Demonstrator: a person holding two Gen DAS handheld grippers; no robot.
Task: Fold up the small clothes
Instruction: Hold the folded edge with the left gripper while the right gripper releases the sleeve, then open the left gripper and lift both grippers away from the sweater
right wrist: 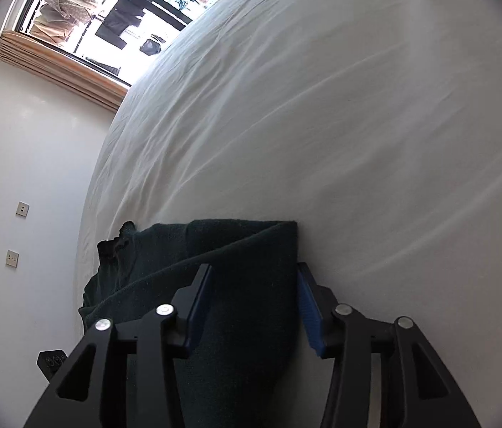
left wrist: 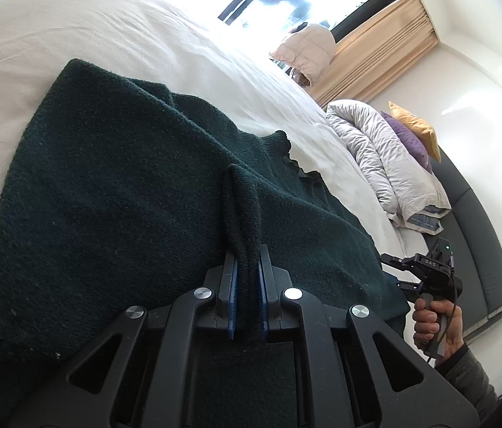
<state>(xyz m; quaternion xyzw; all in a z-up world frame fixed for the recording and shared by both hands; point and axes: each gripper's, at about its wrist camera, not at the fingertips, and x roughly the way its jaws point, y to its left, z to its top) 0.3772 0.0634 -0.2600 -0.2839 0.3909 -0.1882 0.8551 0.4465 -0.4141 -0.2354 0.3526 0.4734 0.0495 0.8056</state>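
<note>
Left wrist view: my left gripper [left wrist: 247,249] is clenched on a pinched ridge of the dark green sweater [left wrist: 115,192], which lies on the white bedsheet [left wrist: 108,32]. My right gripper [right wrist: 254,278] stands released, sweater edge between its pads.

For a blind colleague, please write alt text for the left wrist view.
The left gripper pinches a raised fold of a dark green sweater lying on a white bed. At the right edge, a hand holds the right gripper.
</note>
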